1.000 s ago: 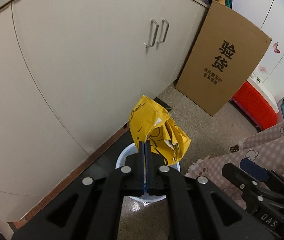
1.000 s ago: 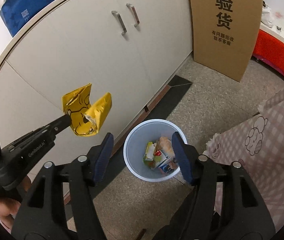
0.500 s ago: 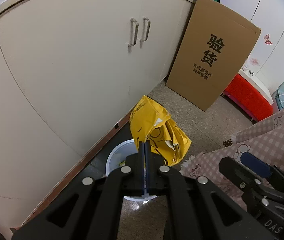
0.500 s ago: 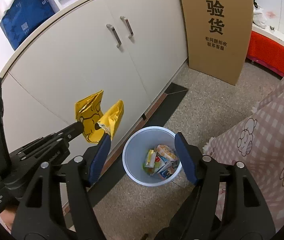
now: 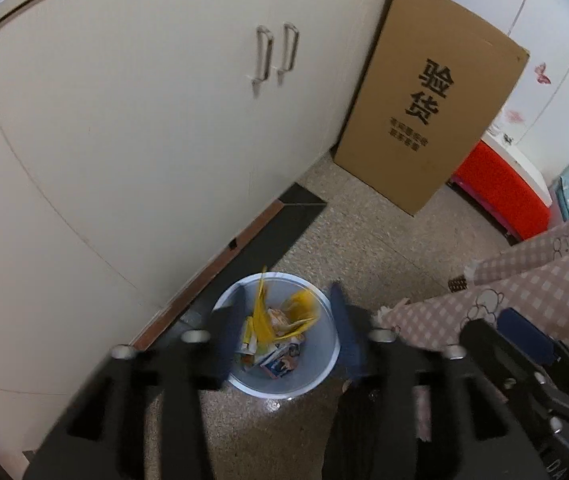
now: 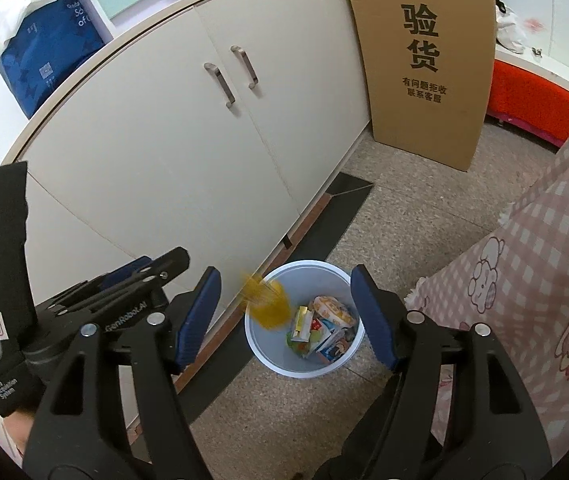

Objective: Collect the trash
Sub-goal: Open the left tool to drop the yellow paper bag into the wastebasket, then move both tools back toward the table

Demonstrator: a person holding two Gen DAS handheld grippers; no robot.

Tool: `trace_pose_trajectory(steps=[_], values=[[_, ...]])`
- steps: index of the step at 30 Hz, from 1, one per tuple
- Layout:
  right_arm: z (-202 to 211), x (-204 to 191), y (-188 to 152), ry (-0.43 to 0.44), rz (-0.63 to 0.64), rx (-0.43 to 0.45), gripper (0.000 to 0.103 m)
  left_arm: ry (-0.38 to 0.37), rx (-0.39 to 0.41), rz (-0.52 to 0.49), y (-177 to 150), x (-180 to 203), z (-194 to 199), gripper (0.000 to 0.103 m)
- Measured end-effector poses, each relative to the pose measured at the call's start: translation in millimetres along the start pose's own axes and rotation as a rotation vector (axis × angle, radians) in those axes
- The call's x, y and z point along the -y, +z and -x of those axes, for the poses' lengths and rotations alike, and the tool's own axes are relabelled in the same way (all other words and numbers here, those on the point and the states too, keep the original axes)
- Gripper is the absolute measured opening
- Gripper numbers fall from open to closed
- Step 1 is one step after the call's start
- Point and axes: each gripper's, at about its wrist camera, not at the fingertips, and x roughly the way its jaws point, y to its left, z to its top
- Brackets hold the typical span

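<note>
Left gripper angled down over bin, fingers just parted, empty.

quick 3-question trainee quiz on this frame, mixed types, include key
1. True or false: the left claw grips the yellow wrapper.
2. Where is the yellow wrapper? A) on the floor B) blurred at the rim of the white bin C) on the cabinet top
3. Fill in: the right claw is ____, with nothing between its pads.

Key: 1 false, its jaws have just been opening and the wrapper is clear of them. 2 B. 3 open.
</note>
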Motion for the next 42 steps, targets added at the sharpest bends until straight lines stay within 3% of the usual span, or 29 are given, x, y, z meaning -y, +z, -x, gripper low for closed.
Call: trace_pose_trajectory(steps=[10,20,30,38,42], values=[[42,4,6,0.004,-0.005,0.059,0.067,-0.036,0.042,-0.013,0,12,37,0.051],[137,27,12,-0.004,-0.036,0.208,0.069,-0.112,0.181,-0.064,2,59,117,0.063],[235,98,0,-0.097,-0.107,0.341,0.071,-0.214,0.252,-0.246,-20,169,175,0.069],[282,186,-20,-0.226,-0.224,0.379,0.071,-0.313,0.211,-0.416,-45,266,176,0.07],[293,226,-29,-0.297,-0.275,0.368,0.071,-0.347,0.143,-0.502,-57,309,162,0.07]])
